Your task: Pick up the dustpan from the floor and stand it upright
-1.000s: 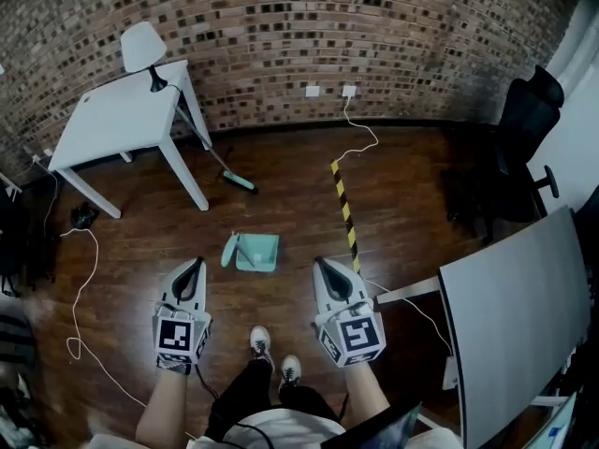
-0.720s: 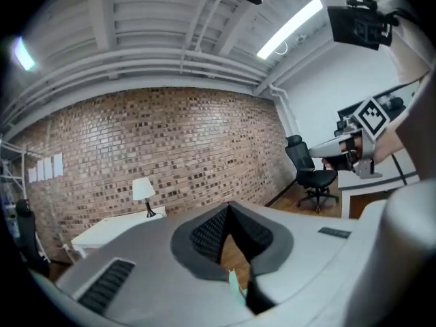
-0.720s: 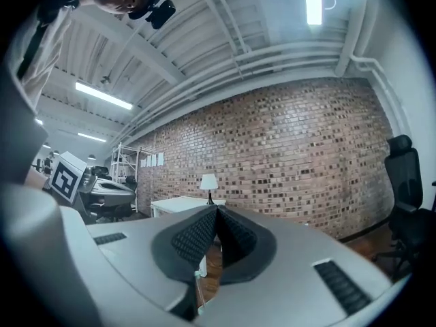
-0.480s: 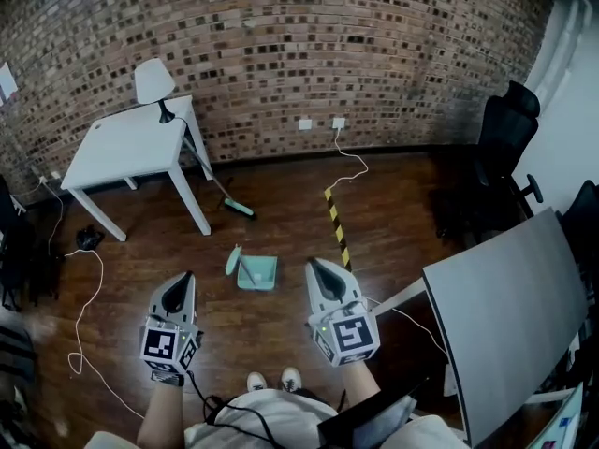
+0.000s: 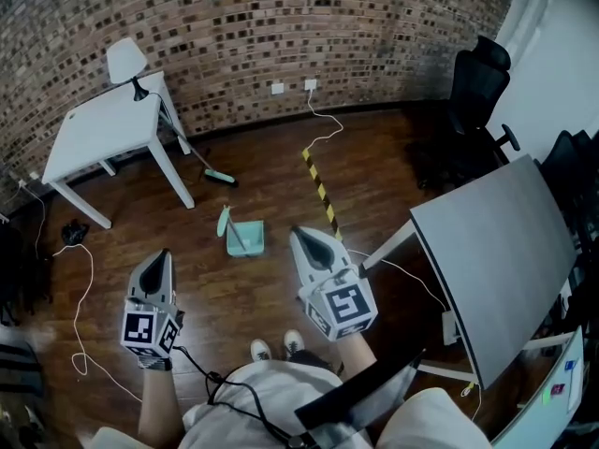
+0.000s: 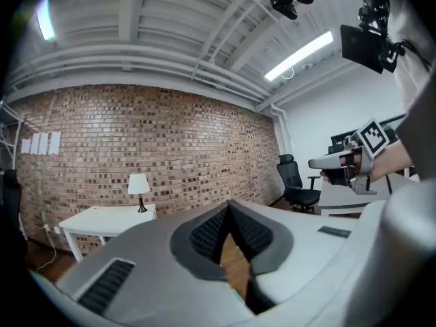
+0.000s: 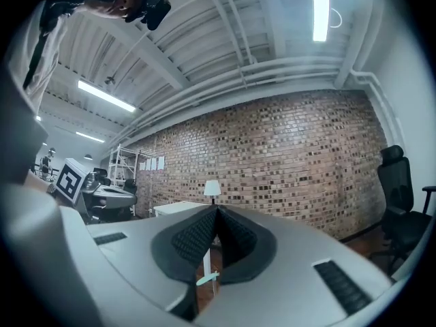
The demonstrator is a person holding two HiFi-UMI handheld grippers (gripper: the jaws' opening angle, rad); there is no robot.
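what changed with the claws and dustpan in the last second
The left claw and right claw, shut and empty, rose and drew back toward the person; nothing was taken hold of. The dustpan lies on the floor as before, the broom still beside the table.

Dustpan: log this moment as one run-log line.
dustpan: on floor, untouched | left tool: shut, empty | right tool: shut, empty | pickup: not begun

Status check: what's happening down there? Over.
Left gripper shut, empty. Right gripper shut, empty. Mint dustpan on the wood floor ahead, apart from both. Nothing in between; striped tape lies off to its right.
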